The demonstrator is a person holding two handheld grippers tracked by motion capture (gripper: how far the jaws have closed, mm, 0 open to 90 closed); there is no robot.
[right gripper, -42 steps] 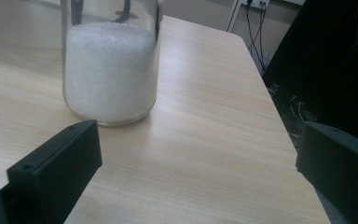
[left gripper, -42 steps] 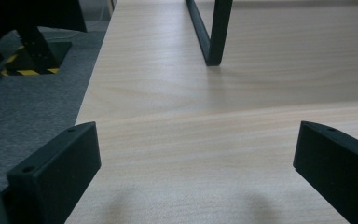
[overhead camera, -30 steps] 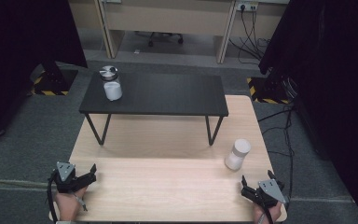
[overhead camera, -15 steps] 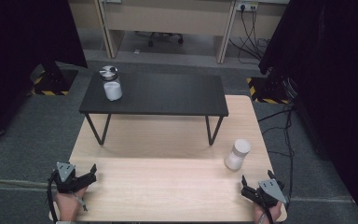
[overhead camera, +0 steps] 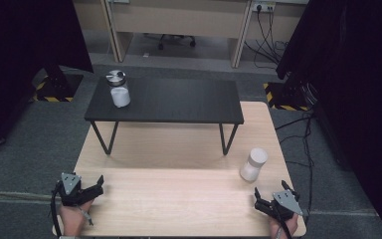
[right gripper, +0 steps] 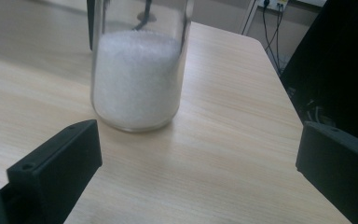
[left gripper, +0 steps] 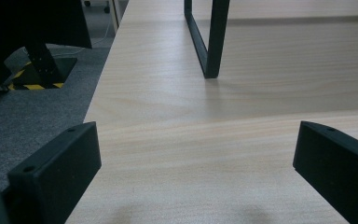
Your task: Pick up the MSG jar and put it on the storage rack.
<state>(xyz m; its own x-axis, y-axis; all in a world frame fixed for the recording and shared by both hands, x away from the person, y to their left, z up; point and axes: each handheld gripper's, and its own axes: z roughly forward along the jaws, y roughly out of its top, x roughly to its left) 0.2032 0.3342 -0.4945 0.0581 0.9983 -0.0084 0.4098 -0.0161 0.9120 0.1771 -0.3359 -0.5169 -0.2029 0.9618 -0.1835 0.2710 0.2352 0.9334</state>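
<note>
1. The left hand-held gripper [overhead camera: 95,185] rests at the near left corner of the pale wooden surface [overhead camera: 179,199], held by the person's left hand [overhead camera: 72,219]. Its jaws stand wide apart with nothing between them; the left gripper view shows bare wood grain between the two black jaws.
2. The right hand-held gripper [overhead camera: 259,198] sits at the near right corner of the same surface, held by the person's right hand [overhead camera: 283,226]. Its jaws are also spread wide and grip nothing.
3. A glass jar [overhead camera: 253,164] stands upright on the wooden surface just beyond the right hand-held gripper, near the right edge. In the right gripper view the jar [right gripper: 137,70] is clear-walled and partly filled with white grains, standing ahead of the left jaw rather than between the two, apart from both.
4. Farther off, a low black table [overhead camera: 179,102] stands on the wooden surface on thin black legs.
5. On that black table's far left corner stands a second jar [overhead camera: 118,88] with a metal lid, also holding white contents.
6. Beyond lie grey carpet [overhead camera: 25,134], cables and desk legs.
</note>
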